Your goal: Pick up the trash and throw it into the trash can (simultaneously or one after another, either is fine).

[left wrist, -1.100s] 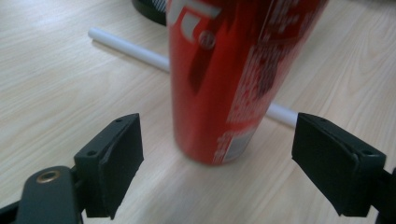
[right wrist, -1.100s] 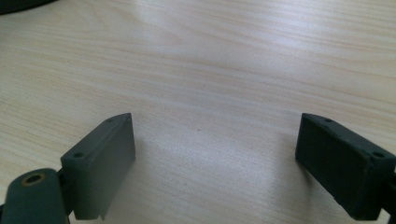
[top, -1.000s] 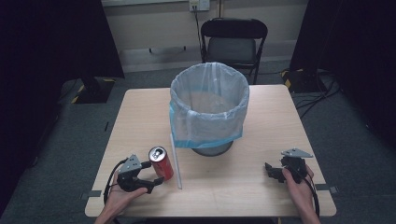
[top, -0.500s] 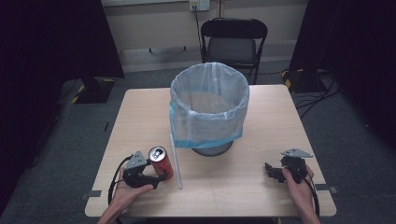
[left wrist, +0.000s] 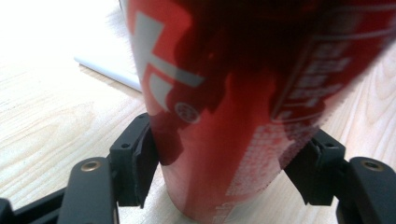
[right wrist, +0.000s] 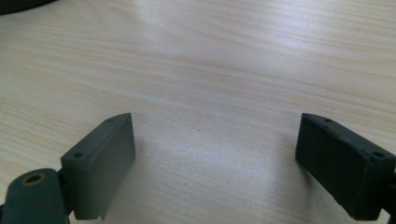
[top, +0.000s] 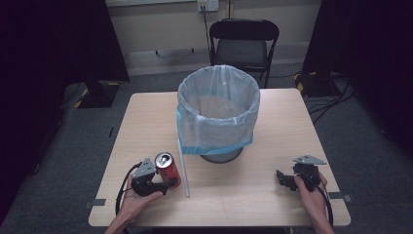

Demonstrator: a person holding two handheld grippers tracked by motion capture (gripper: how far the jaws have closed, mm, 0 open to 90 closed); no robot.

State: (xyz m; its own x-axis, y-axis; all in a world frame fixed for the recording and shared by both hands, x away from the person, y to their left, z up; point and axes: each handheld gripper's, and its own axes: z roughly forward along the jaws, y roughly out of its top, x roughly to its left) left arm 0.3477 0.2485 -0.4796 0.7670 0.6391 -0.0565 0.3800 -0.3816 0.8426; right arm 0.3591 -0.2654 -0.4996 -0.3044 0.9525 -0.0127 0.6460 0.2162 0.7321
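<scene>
Closing the left gripper squarely on the red can standing near-left, jaws flanking its base (contact unclear); keeping it upright, clearing the white strip beside it; resting the right gripper wide apart, empty.

Pale wooden table; on it a lined bin, red can, white stick.

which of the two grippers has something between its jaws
The left gripper: a red aluminium drink can stands upright between its jaws. The right gripper has open jaws over the bare light wooden table.
</scene>
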